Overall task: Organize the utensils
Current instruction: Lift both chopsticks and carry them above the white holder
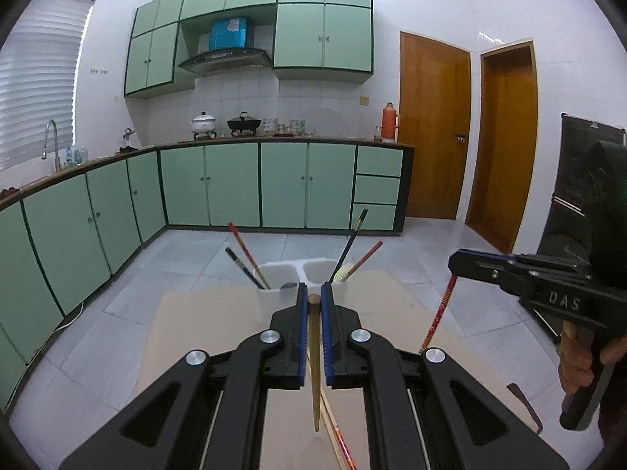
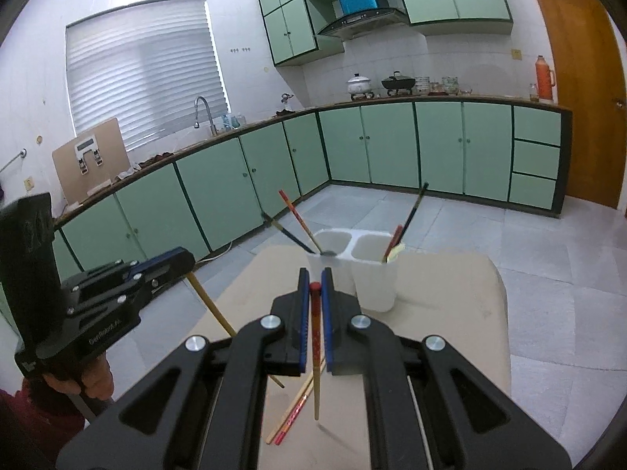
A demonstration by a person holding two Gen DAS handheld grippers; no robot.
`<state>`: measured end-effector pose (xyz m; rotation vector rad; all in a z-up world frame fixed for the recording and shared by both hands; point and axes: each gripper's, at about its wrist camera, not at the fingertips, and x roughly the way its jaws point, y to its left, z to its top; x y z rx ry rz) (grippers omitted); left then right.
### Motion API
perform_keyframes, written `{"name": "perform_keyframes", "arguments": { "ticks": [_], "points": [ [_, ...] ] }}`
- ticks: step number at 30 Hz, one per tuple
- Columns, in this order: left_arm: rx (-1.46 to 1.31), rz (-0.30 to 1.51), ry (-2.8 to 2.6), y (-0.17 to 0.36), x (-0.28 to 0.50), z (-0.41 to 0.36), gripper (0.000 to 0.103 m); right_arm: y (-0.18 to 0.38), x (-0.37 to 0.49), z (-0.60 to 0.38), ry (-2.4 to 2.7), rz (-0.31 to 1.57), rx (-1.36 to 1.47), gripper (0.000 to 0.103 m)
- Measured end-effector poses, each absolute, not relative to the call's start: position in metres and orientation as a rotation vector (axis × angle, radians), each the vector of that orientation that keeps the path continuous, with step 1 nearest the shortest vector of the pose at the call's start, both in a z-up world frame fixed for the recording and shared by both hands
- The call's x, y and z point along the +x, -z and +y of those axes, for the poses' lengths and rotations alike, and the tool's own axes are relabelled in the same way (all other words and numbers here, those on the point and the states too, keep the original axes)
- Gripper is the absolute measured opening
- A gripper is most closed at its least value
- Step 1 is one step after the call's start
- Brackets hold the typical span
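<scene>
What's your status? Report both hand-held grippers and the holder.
Left hand-held gripper shut on brown chopstick. Right hand-held gripper shut on red chopstick. Holder ahead, path open.

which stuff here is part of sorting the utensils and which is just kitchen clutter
Job:
- brown chopstick in left tongs
- red-tipped chopstick in right tongs
- white holder
- loose chopsticks

Lying about:
- white pot
- wok
- orange thermos

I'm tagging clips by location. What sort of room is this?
A home kitchen, most likely: pale green cabinets under a long counter, a curved sink faucet, and a black range hood above pots.
</scene>
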<state>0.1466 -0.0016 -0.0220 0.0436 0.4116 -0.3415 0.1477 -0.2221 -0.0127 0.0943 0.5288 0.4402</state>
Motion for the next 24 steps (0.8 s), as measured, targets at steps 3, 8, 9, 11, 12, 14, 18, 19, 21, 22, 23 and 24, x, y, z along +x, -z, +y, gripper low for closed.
{"name": "perform_keyframes", "arguments": {
  "ticks": [3,8,9,11,12,14,18,19,21,22,23,24],
  "points": [
    [0.044,0.396,0.351,0.012,0.152,-0.004,0.006,0.0,0.153,-0.222,-0.444,0.509,0.08,0.005],
    [0.055,0.343,0.351,-0.008,0.166,-0.008,0.006,-0.026,0.168,-0.221,-0.439,0.448,0.053,0.005],
    [0.056,0.327,0.35,-0.014,0.169,-0.009,0.006,-0.032,0.173,-0.22,-0.43,0.429,0.044,0.005],
    [0.059,0.285,0.344,-0.03,0.183,-0.012,0.006,-0.043,0.183,-0.221,-0.416,0.402,0.038,0.005],
    [0.062,0.263,0.336,-0.037,0.188,-0.013,0.006,-0.048,0.19,-0.223,-0.412,0.393,0.044,0.005],
    [0.073,0.225,0.318,-0.049,0.199,-0.015,0.006,-0.058,0.208,-0.227,-0.398,0.369,0.063,0.005],
    [0.053,0.171,0.294,-0.073,0.235,-0.015,0.006,-0.074,0.243,-0.232,-0.367,0.331,0.089,0.005],
    [0.048,0.166,0.29,-0.076,0.243,-0.016,0.006,-0.075,0.25,-0.234,-0.362,0.326,0.091,0.005],
    [0.041,0.16,0.283,-0.079,0.262,-0.017,0.006,-0.077,0.268,-0.235,-0.338,0.315,0.087,0.005],
    [0.038,0.164,0.279,-0.078,0.27,-0.019,0.006,-0.076,0.278,-0.234,-0.323,0.309,0.079,0.005],
    [0.034,0.171,0.276,-0.076,0.278,-0.02,0.006,-0.074,0.285,-0.233,-0.309,0.307,0.071,0.005],
    [0.031,0.182,0.275,-0.071,0.288,-0.022,0.006,-0.071,0.29,-0.232,-0.299,0.308,0.065,0.005]
  ]
}}
